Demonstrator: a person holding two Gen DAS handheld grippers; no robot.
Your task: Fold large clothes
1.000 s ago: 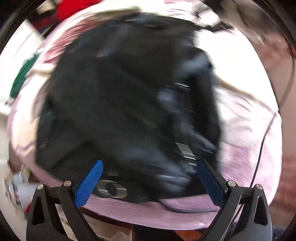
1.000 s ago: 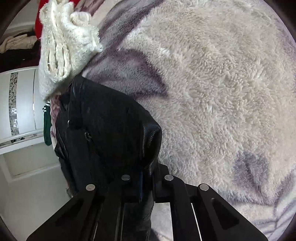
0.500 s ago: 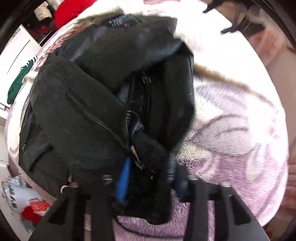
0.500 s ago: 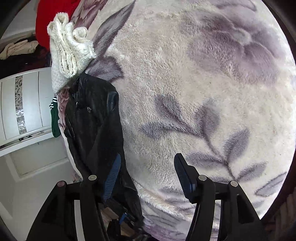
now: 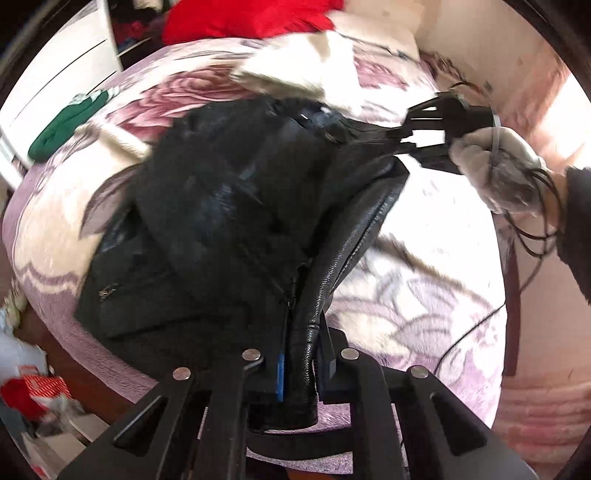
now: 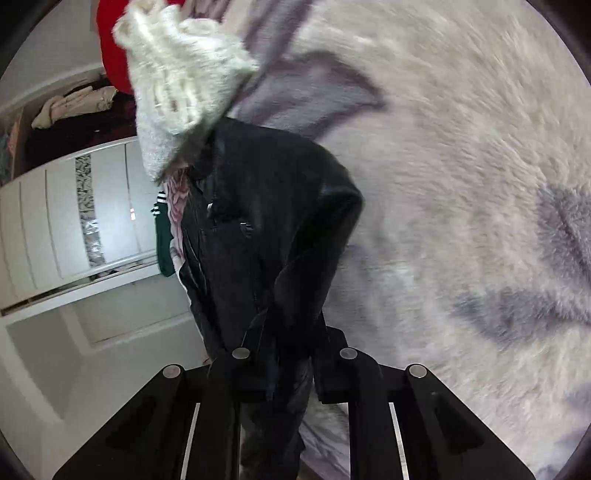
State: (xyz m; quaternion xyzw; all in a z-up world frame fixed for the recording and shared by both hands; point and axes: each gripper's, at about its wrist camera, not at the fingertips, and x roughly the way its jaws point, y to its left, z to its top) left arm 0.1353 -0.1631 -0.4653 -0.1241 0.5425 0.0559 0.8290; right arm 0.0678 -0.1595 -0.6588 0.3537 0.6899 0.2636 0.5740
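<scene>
A black leather jacket [image 5: 229, 221] lies bunched on a bed with a floral fleece blanket [image 5: 424, 295]. My left gripper [image 5: 301, 373] is shut on the jacket's leather edge near the bed's front. In the left wrist view my right gripper [image 5: 424, 125] is at the jacket's far side, held by a gloved hand [image 5: 498, 173], and grips the jacket's far edge. In the right wrist view the right gripper [image 6: 291, 369] is shut on the jacket [image 6: 266, 236], which hangs to the left of the blanket [image 6: 461, 184].
A cream fluffy garment [image 5: 295, 70] [image 6: 181, 74] lies just behind the jacket, a red garment [image 5: 251, 22] beyond it. A green garment [image 5: 62, 125] lies at the bed's left edge. A white wardrobe [image 6: 66, 221] stands beside the bed. Cables hang at the right [image 5: 532, 236].
The left gripper closed on the jacket's edge. The right gripper, open half a second ago, shut on the jacket's far side again, stretching the jacket between the two grippers.
</scene>
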